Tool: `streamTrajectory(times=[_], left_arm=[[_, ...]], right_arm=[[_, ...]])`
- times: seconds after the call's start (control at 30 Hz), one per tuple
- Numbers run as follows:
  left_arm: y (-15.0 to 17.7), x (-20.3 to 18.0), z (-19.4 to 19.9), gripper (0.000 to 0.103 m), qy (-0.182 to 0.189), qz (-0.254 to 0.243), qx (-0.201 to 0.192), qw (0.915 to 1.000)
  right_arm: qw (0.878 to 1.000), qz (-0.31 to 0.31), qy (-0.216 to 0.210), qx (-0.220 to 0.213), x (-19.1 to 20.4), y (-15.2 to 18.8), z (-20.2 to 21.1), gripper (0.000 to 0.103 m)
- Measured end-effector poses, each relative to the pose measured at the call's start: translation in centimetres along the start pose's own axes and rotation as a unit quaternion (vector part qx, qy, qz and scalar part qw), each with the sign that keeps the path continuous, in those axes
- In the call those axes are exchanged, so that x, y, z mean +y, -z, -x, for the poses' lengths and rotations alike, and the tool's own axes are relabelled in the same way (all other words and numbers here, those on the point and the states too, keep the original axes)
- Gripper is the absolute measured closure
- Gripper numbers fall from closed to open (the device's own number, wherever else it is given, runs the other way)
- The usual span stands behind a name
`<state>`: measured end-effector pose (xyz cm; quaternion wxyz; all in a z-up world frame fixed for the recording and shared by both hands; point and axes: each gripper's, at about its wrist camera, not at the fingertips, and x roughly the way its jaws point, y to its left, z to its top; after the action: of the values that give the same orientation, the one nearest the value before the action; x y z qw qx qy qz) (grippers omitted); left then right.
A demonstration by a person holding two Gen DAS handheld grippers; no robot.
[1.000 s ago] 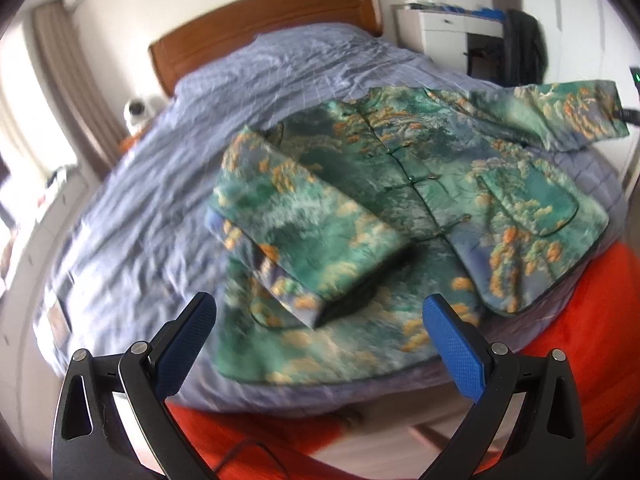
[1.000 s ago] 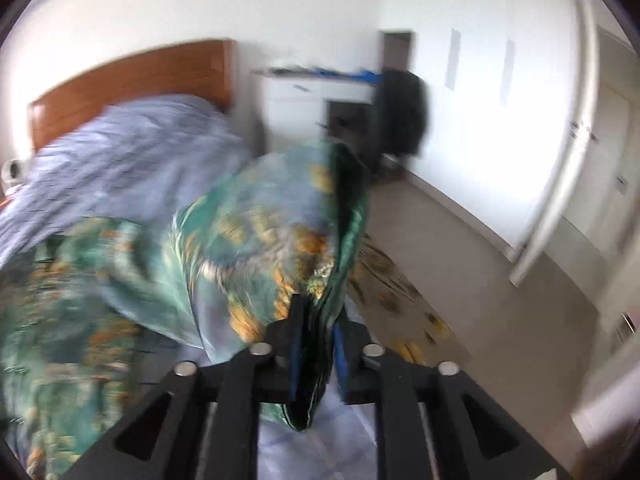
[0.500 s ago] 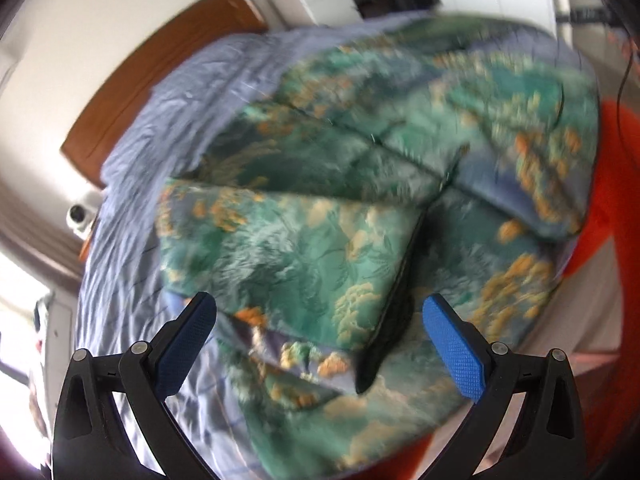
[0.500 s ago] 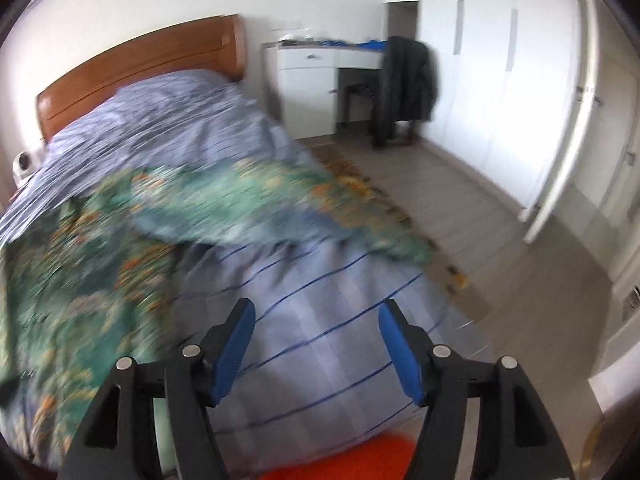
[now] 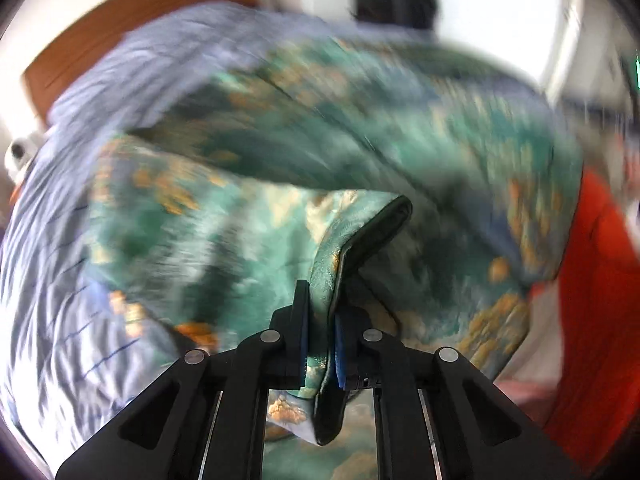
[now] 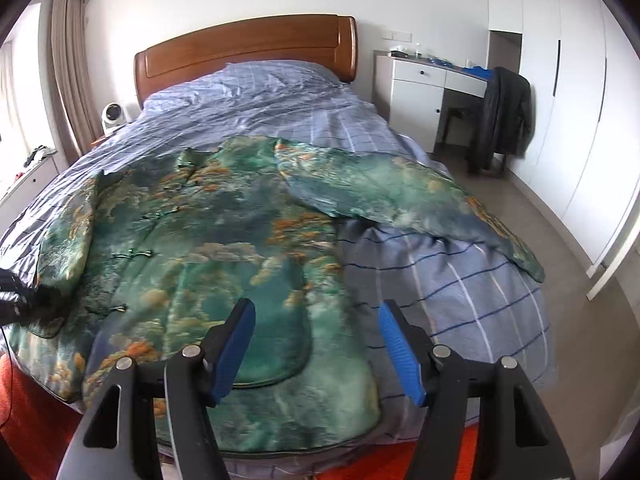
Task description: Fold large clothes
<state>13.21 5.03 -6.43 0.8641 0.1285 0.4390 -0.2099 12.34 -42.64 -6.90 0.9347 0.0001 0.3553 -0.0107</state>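
A green patterned jacket [image 6: 224, 240] lies spread on a bed [image 6: 460, 280] (blue checked cover), the left gripper [image 5: 320, 344] pinching its sleeve cuff, the right gripper [image 6: 316, 344] wide and empty; a shallow pinch could let the slippery cuff slide free mid-fold.

left tongs [image 5: 322, 336] clamped, angled down | right tongs [image 6: 316, 350] jaws apart
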Motion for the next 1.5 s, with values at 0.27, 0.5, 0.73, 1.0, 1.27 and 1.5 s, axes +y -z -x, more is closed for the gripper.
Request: streamTrajectory(times=[0.27, 0.5, 0.73, 1.0, 1.27, 1.5], left_arm=[[3.4, 15.7, 12.8, 0.093, -0.109, 0.276, -0.148, 0.9434], [13.1, 23.8, 16.3, 0.047, -0.247, 0.455, -0.127, 0.8461], [13.7, 16.7, 12.7, 0.02, -0.141, 0.408, -0.065, 0.8996], [9.2, 7.2, 0.4, 0.017, 0.007, 0.306, 0.054, 0.9505], [8.5, 4.9, -2.6, 0.082, 0.005, 0.284, 0.077, 0.9558], [9.0, 5.7, -0.5, 0.083, -0.003, 0.268, 0.066, 0.9612]], right_arm=[[1.0, 0.016, -0.014, -0.003, 1.1, -0.4, 0.1, 0.037], [1.0, 0.013, -0.016, 0.001, 0.2, -0.5, 0.3, 0.037], [0.995, 0.005, -0.02, 0.094, -3.2, 0.2, -2.4, 0.037], [0.97, -0.05, -0.12, 0.206, -5.5, 3.0, -7.6, 0.036], [0.975, -0.025, -0.119, 0.184, -3.9, 2.7, -6.2, 0.087], [0.978, 0.014, -0.101, 0.18, -2.1, 3.3, -4.2, 0.088]])
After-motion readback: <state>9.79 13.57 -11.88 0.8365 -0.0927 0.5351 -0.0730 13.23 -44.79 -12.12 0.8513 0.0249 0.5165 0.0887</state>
